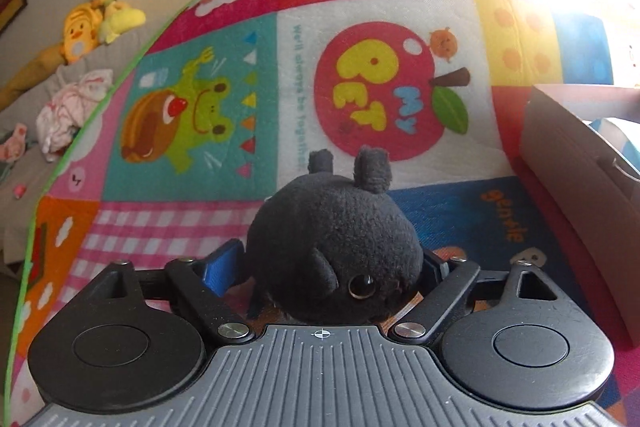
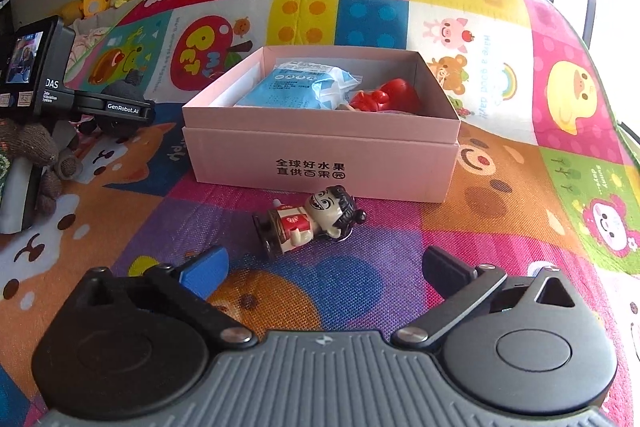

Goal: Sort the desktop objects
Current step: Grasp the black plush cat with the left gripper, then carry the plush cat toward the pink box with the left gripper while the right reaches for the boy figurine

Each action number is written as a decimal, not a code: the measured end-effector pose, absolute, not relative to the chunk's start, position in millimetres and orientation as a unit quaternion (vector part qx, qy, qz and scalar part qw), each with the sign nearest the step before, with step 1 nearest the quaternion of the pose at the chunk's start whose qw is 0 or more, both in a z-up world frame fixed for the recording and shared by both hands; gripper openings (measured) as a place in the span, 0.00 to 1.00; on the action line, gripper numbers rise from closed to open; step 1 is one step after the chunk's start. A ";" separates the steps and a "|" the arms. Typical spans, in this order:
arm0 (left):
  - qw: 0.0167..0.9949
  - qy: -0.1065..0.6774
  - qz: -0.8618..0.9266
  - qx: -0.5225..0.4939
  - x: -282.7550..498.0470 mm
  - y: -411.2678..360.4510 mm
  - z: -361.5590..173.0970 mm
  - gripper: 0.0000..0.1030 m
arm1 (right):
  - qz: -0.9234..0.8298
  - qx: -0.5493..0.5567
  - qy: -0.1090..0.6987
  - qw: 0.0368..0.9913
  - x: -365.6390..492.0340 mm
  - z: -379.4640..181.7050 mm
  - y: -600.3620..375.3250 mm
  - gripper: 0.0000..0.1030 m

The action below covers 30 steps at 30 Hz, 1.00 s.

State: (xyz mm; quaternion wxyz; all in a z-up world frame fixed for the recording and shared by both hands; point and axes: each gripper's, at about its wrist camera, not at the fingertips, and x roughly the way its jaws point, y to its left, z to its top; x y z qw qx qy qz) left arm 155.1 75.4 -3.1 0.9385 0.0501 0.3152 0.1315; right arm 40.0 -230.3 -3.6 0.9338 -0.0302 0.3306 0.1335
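My left gripper (image 1: pixel 334 263) is shut on a black plush toy (image 1: pixel 336 239) with two small ears and a glass eye, held above the colourful play mat (image 1: pixel 200 99). The pink cardboard box (image 1: pixel 580 163) stands to its right. In the right wrist view the box (image 2: pixel 320 163) holds a blue packet (image 2: pixel 296 85) and a red toy (image 2: pixel 388 97). A small figurine (image 2: pixel 308 223) in a red-and-white outfit lies on its back on the mat just before the box. My right gripper (image 2: pixel 326 269) is open and empty, just short of the figurine. The left gripper (image 2: pixel 116 111) shows at the left.
Yellow plush toys (image 1: pixel 96 23) and crumpled cloth (image 1: pixel 72 107) lie on a sofa at far left. A gloved hand (image 2: pixel 36 155) holds the left device. Bright window glare washes out the right side.
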 end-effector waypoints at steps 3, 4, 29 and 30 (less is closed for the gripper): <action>0.941 0.312 0.118 0.060 145.6 75.9 -1.2 0.85 | 0.132 -0.027 0.334 0.933 41.1 -4.6 -231.0 1.00; 0.943 0.307 0.111 0.064 138.1 73.8 1.3 0.85 | 0.131 -0.026 0.335 0.933 41.4 -4.8 -231.0 1.00; 0.930 0.238 -0.248 0.133 -33.6 -49.3 38.8 0.96 | 0.222 -0.018 0.270 0.937 33.1 60.4 -213.7 1.00; 0.933 0.237 -0.238 0.131 -36.1 -42.8 41.5 0.97 | 0.230 -0.023 0.267 0.936 34.7 62.3 -207.8 1.00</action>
